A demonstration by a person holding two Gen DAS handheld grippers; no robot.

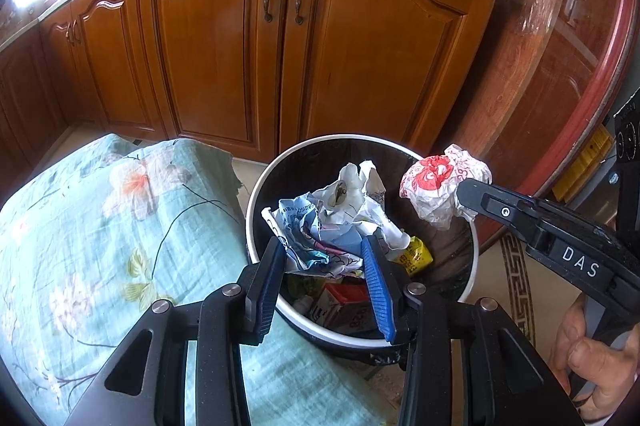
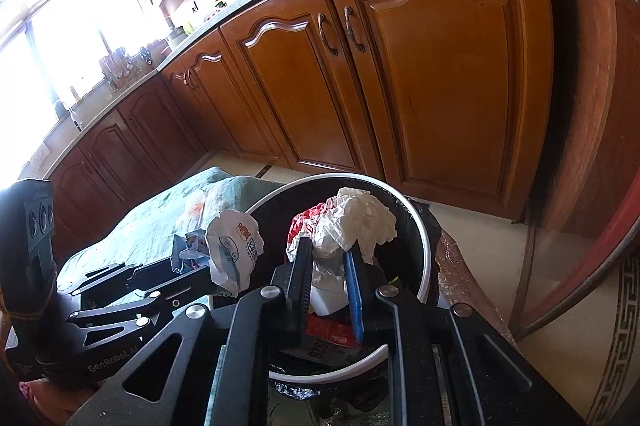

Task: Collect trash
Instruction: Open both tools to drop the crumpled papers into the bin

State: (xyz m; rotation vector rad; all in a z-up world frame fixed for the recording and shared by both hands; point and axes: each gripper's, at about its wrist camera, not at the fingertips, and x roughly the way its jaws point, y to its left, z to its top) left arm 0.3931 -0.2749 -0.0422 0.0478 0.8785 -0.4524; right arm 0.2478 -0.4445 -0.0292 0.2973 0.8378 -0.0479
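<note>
While both tools hang over one round bin (image 1: 256, 186) — white rim, black liner — each clamps one wad. Left gripper (image 1: 326, 252) pinches a crumpled blue-white printed wrapper (image 1: 316, 226); right gripper (image 2: 328, 258), at 3 o'clock of it, grips a crinkled red-and-white paper ball (image 1: 442, 184) above the rim. Inside: two cartons — one yellow (image 1: 416, 254), one red (image 1: 344, 296). At 9 o'clock, one floral teal cloth (image 1: 100, 226). Four wooden cabinet doors (image 1: 216, 54) behind.

Crinkled paper wads (image 1: 328, 222), glossy wooden cabinet doors (image 1: 380, 62), matt floral cloth (image 1: 100, 226).
</note>
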